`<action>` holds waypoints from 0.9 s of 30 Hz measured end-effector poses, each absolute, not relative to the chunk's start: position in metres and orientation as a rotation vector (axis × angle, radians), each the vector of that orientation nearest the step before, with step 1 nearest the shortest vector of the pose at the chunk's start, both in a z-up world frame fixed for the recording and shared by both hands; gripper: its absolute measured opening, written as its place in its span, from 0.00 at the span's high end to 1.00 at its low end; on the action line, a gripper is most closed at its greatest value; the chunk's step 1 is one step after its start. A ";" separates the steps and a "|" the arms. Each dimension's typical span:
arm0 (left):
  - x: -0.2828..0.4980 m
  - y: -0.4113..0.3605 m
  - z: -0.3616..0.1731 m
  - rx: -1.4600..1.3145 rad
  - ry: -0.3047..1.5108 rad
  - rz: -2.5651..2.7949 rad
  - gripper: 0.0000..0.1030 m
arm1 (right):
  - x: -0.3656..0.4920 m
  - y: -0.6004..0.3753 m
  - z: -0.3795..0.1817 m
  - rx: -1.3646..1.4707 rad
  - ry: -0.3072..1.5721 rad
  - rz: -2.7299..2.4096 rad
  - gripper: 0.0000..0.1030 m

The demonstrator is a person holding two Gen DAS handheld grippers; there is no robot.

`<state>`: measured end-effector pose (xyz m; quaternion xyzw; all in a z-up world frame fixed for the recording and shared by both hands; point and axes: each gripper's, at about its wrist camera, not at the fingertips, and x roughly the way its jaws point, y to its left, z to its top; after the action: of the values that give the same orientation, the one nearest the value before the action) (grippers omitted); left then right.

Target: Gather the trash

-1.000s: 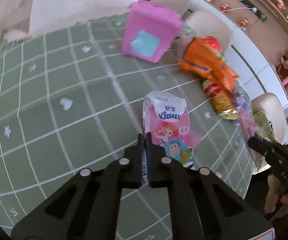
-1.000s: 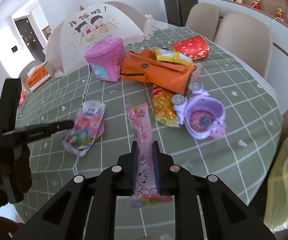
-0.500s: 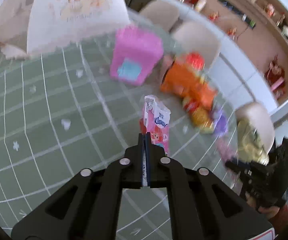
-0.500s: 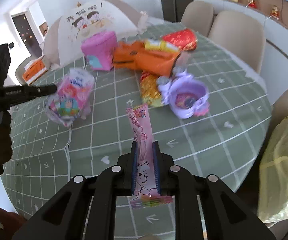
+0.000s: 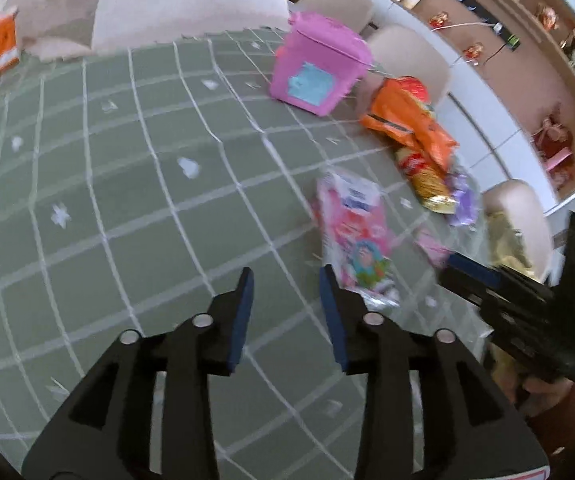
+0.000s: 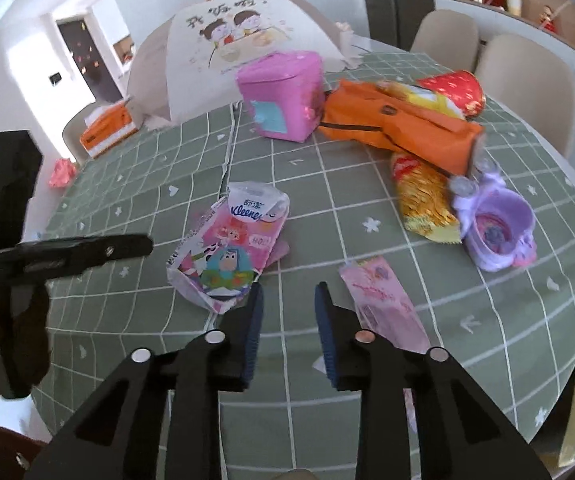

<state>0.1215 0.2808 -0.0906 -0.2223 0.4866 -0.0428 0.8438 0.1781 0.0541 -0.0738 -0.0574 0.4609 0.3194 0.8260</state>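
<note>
Left gripper (image 5: 285,276): jaws have just been opening, now spread and empty; the Kleenex tissue pack (image 6: 229,250) it pinched 1 second ago lies released on the green checked tablecloth (image 6: 367,184). Right gripper (image 6: 287,292): jaws spread, empty; the pink wrapper (image 6: 383,304) formerly clamped lies just right of them.

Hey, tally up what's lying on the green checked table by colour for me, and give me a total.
Pink: 3, the box, the Kleenex pack, the flat wrapper
Orange: 2, the pouch, the tissue box
Red: 1, the cup
Yellow: 1, the snack bag
Purple: 1, the toy cup
Total: 8
</note>
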 end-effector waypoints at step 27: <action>0.117 0.295 -0.111 -0.549 1.026 -0.033 0.95 | 0.216 0.088 -0.098 0.011 1.097 0.740 0.77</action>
<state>0.1168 0.2948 -0.1107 -0.2590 0.4847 -0.0155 0.8353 0.2157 0.0876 -0.0979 0.0053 0.5093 0.3438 0.7889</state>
